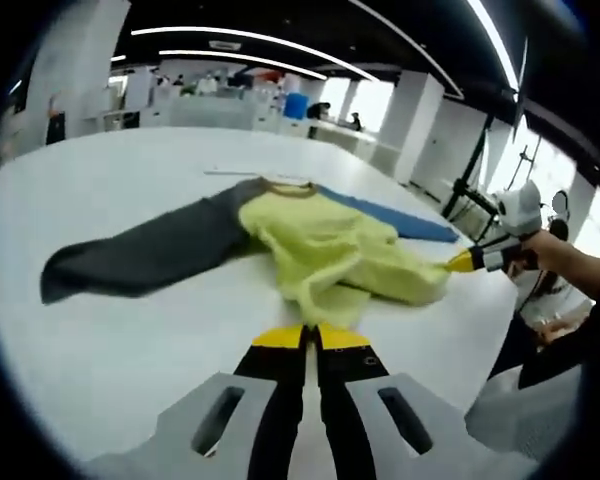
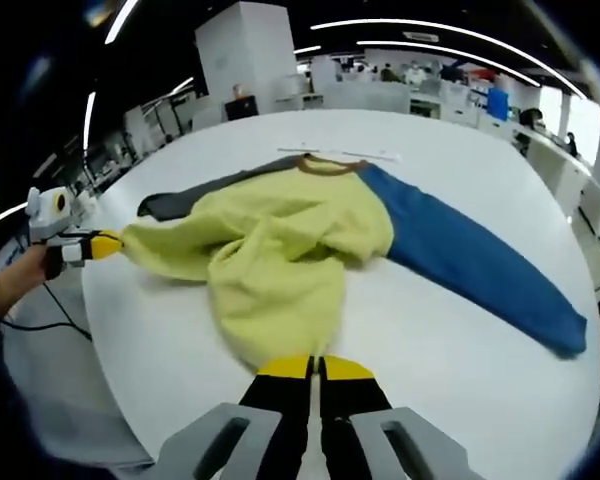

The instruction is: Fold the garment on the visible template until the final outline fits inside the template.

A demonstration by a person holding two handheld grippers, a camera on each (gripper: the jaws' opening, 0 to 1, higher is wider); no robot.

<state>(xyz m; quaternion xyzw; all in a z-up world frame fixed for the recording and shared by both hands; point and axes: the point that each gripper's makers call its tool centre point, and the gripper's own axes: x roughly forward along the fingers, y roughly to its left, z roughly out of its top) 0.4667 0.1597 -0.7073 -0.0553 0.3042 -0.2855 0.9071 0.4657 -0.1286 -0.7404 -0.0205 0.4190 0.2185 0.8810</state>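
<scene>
So there's one garment lying on the round white worktop: yellow-green body, brown collar, one dark grey sleeve and one blue sleeve, so two sleeves total. The body's all bunched up and partly folded over itself.

The left gripper view gets the grey sleeve stretched out in full, with just a sliver of the blue one behind the body. The right gripper view is the flip side: blue sleeve laid out long, grey one mostly tucked behind the yellow.

Two grippers. The left gripper has its fingers pressed together at the hem edge nearest it, and the right gripper looks the same, fingers closed at the yellow fabric. Can't really tell if cloth is pinched in either.
</scene>
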